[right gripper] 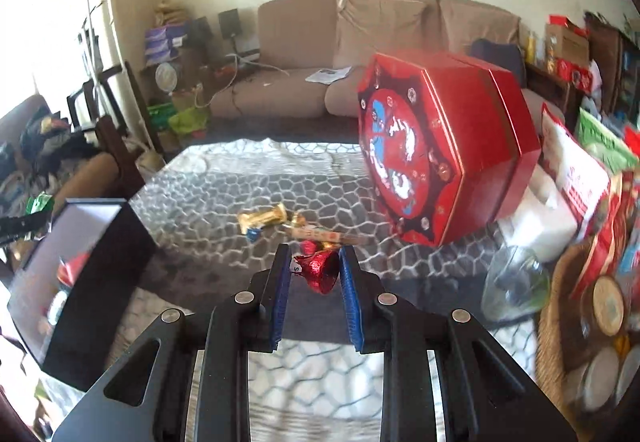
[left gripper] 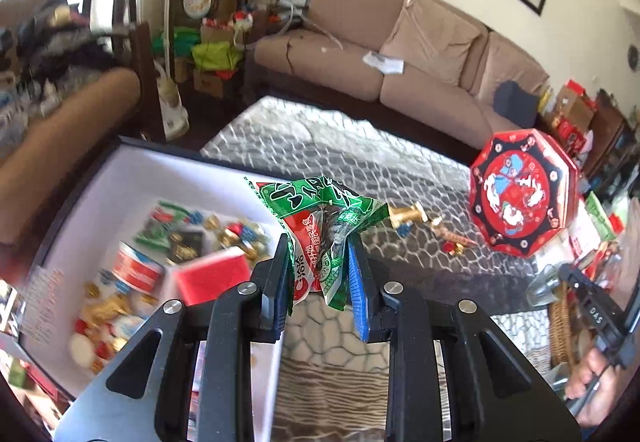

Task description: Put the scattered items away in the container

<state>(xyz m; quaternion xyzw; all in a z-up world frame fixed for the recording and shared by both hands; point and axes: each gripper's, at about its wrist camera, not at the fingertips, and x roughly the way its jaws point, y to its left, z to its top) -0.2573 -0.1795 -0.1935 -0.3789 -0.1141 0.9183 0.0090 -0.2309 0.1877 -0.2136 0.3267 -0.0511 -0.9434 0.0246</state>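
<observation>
My left gripper (left gripper: 320, 242) is shut on a green and red snack packet (left gripper: 320, 226) and holds it above the right rim of the white-lined box (left gripper: 132, 166), which holds several sweets and a red block. My right gripper (right gripper: 314, 258) is shut on a red foil bell sweet (right gripper: 320, 270), just above the patterned table. A gold-wrapped sweet (right gripper: 262, 220), a long paper-wrapped sweet (right gripper: 328, 236) and a small blue one (right gripper: 252, 234) lie on the cloth just beyond it. The box shows at the left in the right wrist view (right gripper: 80, 242).
A red octagonal gift box (right gripper: 444, 158) leans at the right of the table; it also shows in the left wrist view (left gripper: 524, 198). A glass dish (right gripper: 516, 282), a wicker basket (right gripper: 560, 322) with packets and a white box (right gripper: 548, 210) crowd the right side. A brown sofa (right gripper: 304, 82) stands behind.
</observation>
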